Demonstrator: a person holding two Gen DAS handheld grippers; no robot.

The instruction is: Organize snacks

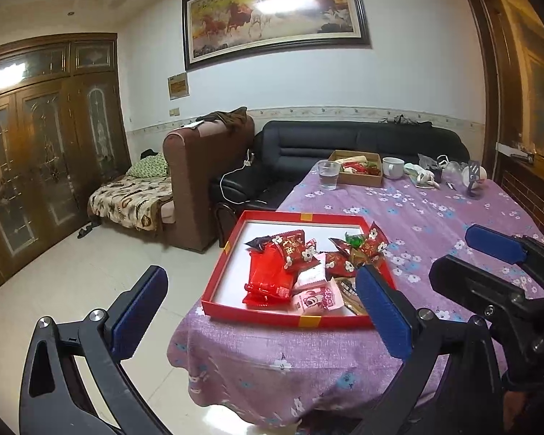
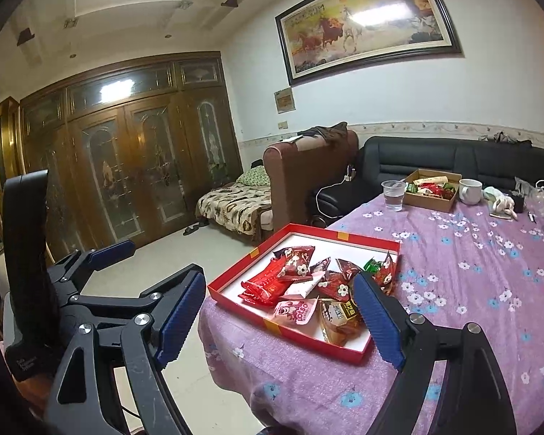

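Purple flowered cloth is covering the table, and near its front left corner a red tray is being shown with the snacks heaped inside it. Both claws are being held short of the tray with nothing between their pads: the left claw is standing at its widest, and the right claw is standing well open too.

The next grasp is probably best aimed at a packet lying clear on top, such as the pink packet by the tray's near rim, and the pads are best brought down on either side of it so that the neighbouring long red packets are not being dragged along. The tray's near rim is worth clearing on the way in.

Farther back, at the far edge of the table, a cardboard box of more snacks is sitting just beside a plastic cup and a white mug.

In the right wrist view an orange-brown packet is being shown almost whole at the tray's near corner; in the left wrist view it is being largely hidden behind a pad. Each view is also showing the other claw at its side.
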